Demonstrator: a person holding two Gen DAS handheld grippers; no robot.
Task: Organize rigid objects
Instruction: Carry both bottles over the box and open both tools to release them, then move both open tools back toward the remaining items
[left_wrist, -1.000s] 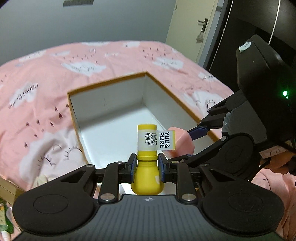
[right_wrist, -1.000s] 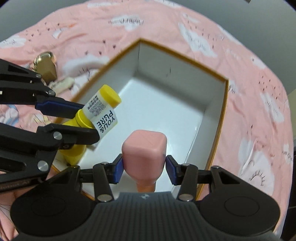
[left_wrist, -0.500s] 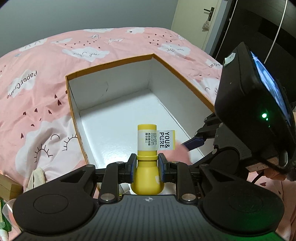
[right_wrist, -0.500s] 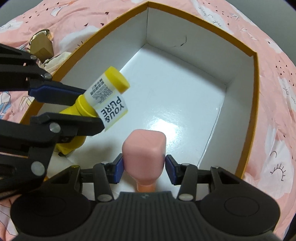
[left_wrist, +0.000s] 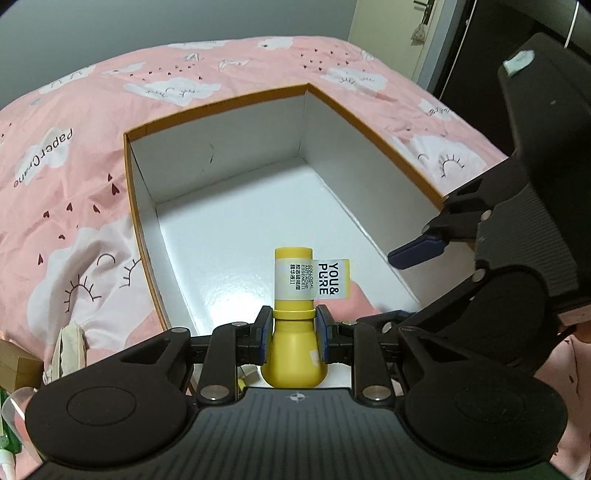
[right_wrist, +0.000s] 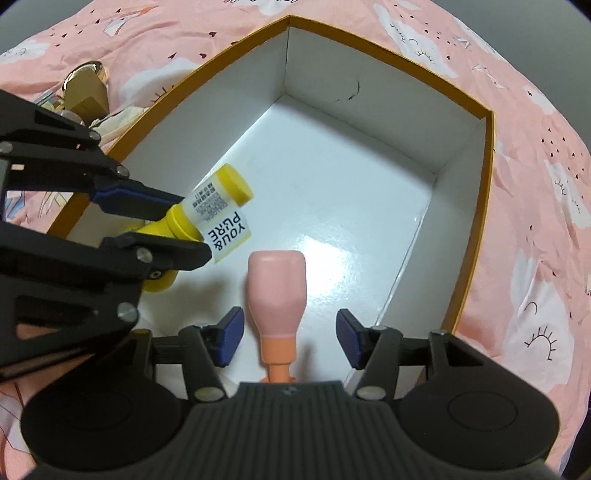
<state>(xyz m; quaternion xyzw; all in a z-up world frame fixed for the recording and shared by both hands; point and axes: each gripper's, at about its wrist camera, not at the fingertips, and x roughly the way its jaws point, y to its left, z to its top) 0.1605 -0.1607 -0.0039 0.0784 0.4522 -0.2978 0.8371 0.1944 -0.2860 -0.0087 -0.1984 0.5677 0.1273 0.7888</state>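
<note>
My left gripper (left_wrist: 291, 326) is shut on a yellow bottle (left_wrist: 293, 325) with a "YOU & PURE" label, held over the near end of a white box with an orange rim (left_wrist: 221, 99). In the right wrist view the same yellow bottle (right_wrist: 207, 218) sits in the left gripper (right_wrist: 173, 229) inside the box (right_wrist: 476, 110). My right gripper (right_wrist: 290, 341) is open, its blue pads apart on either side of a pink bottle (right_wrist: 276, 295) that lies on the box floor. The pink bottle (left_wrist: 360, 299) shows partly behind the label in the left wrist view.
The box lies on a pink bed cover with cloud prints (left_wrist: 74, 177). A gold-capped bottle (right_wrist: 86, 86) and crumpled paper (right_wrist: 118, 114) lie outside the box's left wall. A door (left_wrist: 424, 33) stands at the back right.
My right gripper has opened and let go of the pink bottle, which now lies on the box floor. Both grippers have gone lower into the box. The left still holds the yellow bottle.
</note>
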